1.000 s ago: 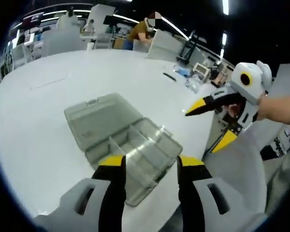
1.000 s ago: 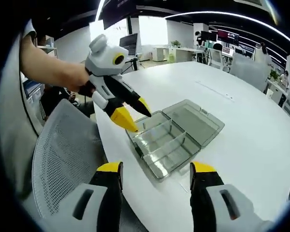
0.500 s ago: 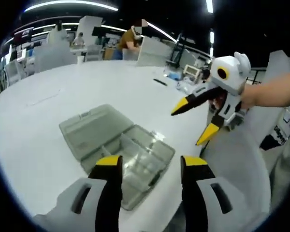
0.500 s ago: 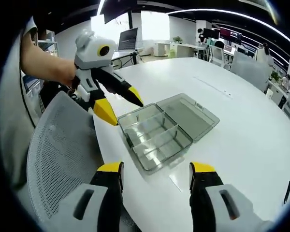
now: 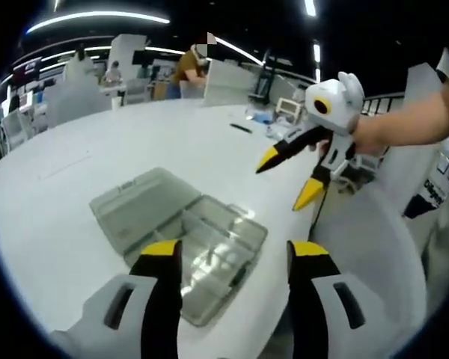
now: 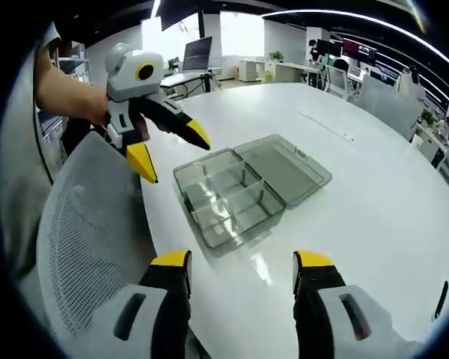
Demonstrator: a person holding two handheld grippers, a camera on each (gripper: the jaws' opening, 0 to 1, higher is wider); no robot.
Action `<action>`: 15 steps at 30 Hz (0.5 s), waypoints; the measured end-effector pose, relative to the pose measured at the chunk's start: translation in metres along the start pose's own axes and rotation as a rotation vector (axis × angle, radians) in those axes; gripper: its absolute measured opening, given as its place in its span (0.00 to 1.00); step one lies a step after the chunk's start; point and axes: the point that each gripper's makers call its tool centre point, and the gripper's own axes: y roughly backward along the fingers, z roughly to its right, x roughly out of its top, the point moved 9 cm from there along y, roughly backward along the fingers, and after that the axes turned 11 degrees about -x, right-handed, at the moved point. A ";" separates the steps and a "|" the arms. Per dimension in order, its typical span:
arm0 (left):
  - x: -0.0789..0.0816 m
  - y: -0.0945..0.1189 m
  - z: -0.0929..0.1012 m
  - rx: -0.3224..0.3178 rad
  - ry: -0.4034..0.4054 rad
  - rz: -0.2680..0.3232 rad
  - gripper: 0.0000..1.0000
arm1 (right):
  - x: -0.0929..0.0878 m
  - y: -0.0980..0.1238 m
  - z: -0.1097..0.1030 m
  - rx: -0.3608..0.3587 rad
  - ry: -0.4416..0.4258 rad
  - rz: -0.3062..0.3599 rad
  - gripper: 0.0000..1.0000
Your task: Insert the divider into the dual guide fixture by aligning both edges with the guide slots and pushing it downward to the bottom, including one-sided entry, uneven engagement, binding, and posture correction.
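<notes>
A clear plastic compartment box (image 5: 209,243) lies on the white table (image 5: 97,149) with its lid (image 5: 138,203) folded flat beside it. Clear dividers split its tray (image 6: 224,198) into several cells, and the lid (image 6: 284,168) lies to their right. My left gripper (image 5: 234,254) hovers open over the box's near edge with nothing between its jaws. It also appears as the left gripper (image 6: 170,149), up and left of the tray, jaws apart. My right gripper (image 6: 242,262) is open and holds nothing. From the other side, the right gripper (image 5: 288,179) hangs above the table edge.
A grey mesh chair (image 6: 90,247) stands against the table edge by the box, also seen as the chair (image 5: 374,262). A dark pen (image 5: 241,129) lies farther out on the table. Desks, chairs and a seated person (image 5: 188,63) are in the background.
Both grippers have drawn back from the box, still open. In the right gripper view the left gripper has lifted up and left off the tray's corner. The box has not moved.
</notes>
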 end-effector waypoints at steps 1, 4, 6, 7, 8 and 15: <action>0.001 0.000 0.000 -0.001 -0.003 0.003 0.57 | -0.001 0.000 0.001 0.000 0.002 -0.002 0.52; 0.004 0.001 0.001 0.001 -0.020 0.008 0.58 | -0.005 0.000 0.005 -0.001 0.002 -0.014 0.52; 0.006 0.000 0.002 -0.002 -0.030 0.012 0.60 | -0.007 0.000 0.008 -0.001 0.006 -0.018 0.52; 0.007 0.000 0.002 -0.004 -0.034 0.011 0.60 | -0.009 0.000 0.009 -0.002 0.006 -0.021 0.52; 0.007 0.000 0.002 -0.004 -0.041 0.011 0.61 | -0.010 0.000 0.010 -0.001 0.006 -0.025 0.52; 0.010 0.000 0.002 -0.007 -0.065 0.008 0.63 | -0.021 0.003 0.024 -0.005 0.022 -0.048 0.52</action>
